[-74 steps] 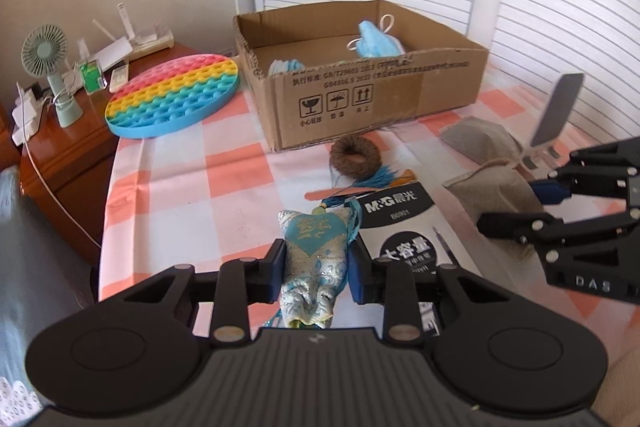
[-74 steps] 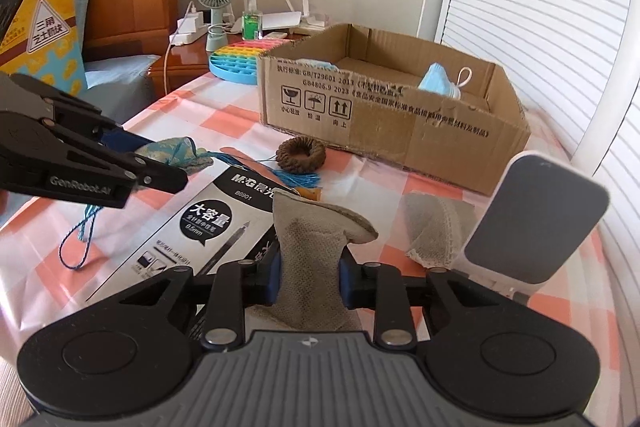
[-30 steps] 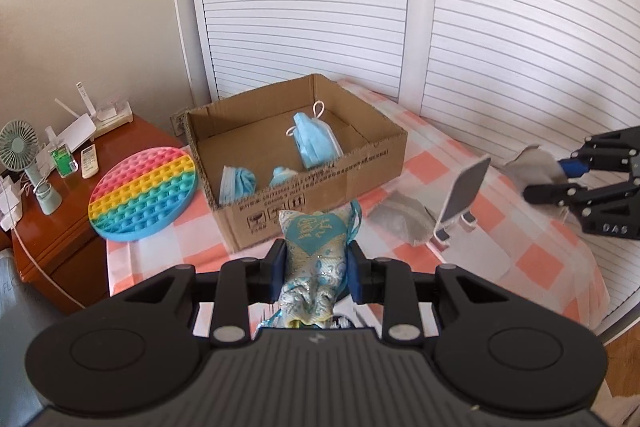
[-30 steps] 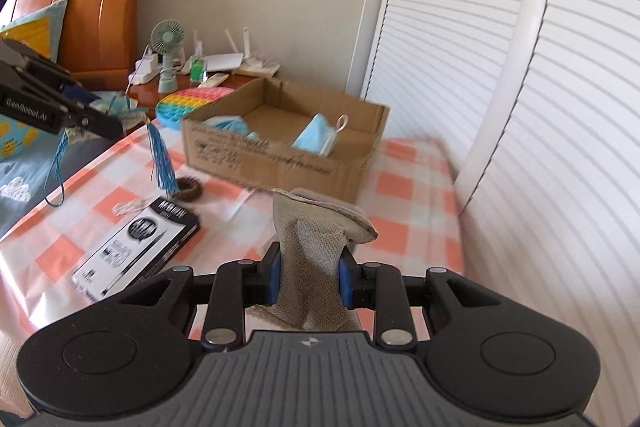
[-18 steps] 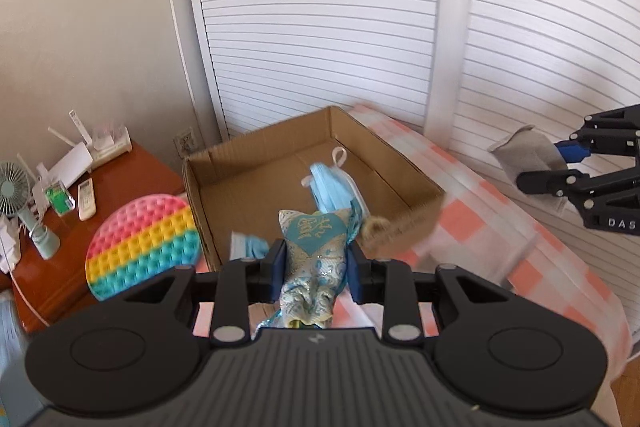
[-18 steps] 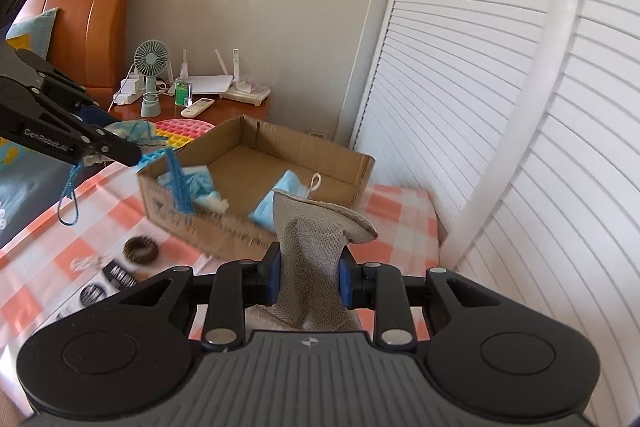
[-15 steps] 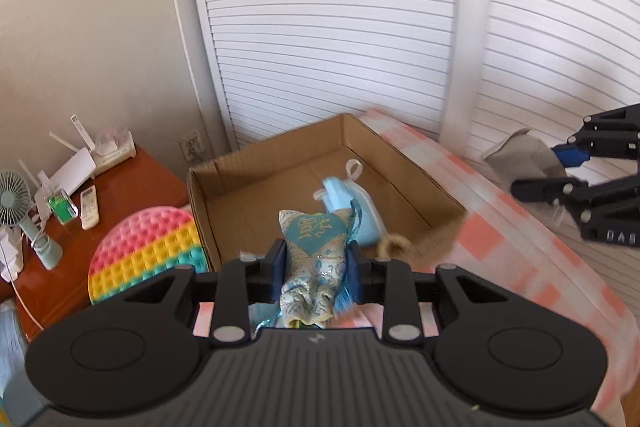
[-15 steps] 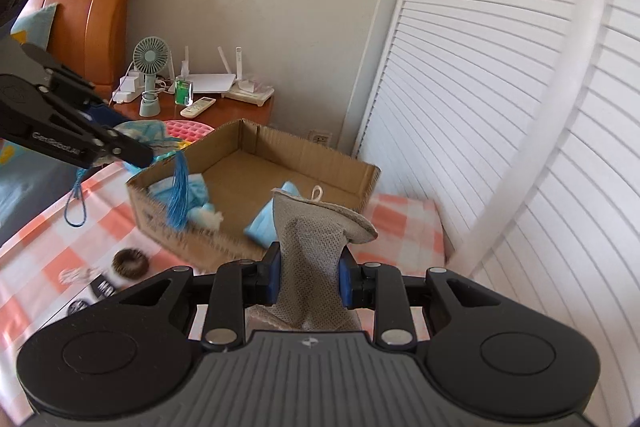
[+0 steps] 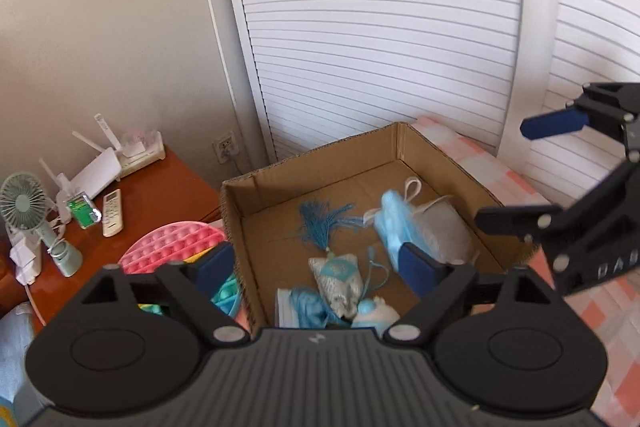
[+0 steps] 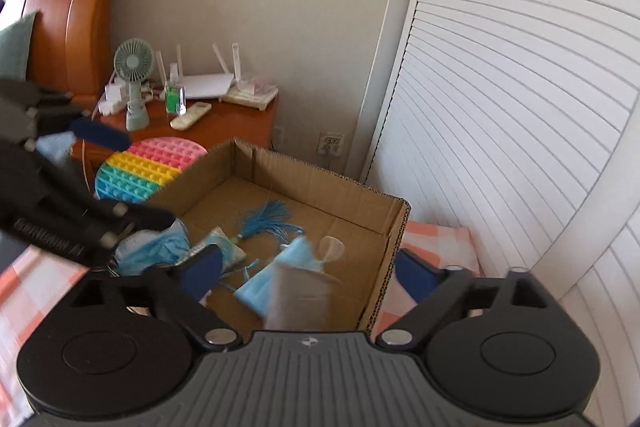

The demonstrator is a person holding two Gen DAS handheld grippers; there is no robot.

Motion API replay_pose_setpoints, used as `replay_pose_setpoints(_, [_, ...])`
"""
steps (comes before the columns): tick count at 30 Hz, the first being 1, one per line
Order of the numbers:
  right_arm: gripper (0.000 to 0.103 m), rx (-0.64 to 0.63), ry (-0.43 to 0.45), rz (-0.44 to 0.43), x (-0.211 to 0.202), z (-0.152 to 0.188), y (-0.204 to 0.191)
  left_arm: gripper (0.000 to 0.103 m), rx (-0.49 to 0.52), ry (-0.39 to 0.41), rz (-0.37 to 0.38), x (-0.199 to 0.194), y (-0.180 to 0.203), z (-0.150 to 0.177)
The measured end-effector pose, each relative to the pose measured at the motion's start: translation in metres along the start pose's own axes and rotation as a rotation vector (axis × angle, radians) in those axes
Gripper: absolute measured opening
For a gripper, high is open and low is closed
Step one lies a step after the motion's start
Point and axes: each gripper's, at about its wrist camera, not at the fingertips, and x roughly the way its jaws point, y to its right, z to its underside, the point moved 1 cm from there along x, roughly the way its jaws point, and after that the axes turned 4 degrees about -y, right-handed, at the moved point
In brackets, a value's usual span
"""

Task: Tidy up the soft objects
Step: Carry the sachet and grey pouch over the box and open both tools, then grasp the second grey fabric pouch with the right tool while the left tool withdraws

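Note:
Both grippers are open and empty above the cardboard box (image 9: 316, 163) (image 10: 396, 223). My left gripper (image 9: 316, 267) hangs over the box's near side; the blue embroidered sachet (image 9: 338, 277) with its blue tassel (image 9: 320, 223) lies inside below it. My right gripper (image 10: 308, 271) is over the box too; the grey mesh pouch (image 10: 298, 303) shows blurred just below it, and in the left wrist view it (image 9: 444, 231) lies in the box beside a blue face mask (image 9: 396, 227). More blue masks (image 10: 154, 251) lie in the box.
A rainbow pop-it mat (image 10: 148, 167) lies left of the box on the orange checked cloth (image 9: 612, 311). A wooden nightstand (image 10: 240, 111) holds a green fan (image 10: 134, 67), a router and a remote. White slatted doors (image 10: 520, 107) stand behind and to the right.
Both grippers opened over the box. The sachet dropped from my left gripper into the box, and the grey mesh pouch left my right gripper and fell in.

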Motion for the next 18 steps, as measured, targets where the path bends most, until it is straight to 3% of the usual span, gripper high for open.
replay_pose_setpoints(9, [0.103, 0.034, 0.016, -0.027, -0.045, 0.010, -0.023, 0.100, 0.032, 0.016, -0.016, -0.054, 0.012, 0.035])
replay_pose_setpoints(18, [0.103, -0.007, -0.040, -0.040, -0.064, 0.025, -0.055, 0.101, -0.022, 0.039, -0.010, -0.093, 0.018, 0.081])
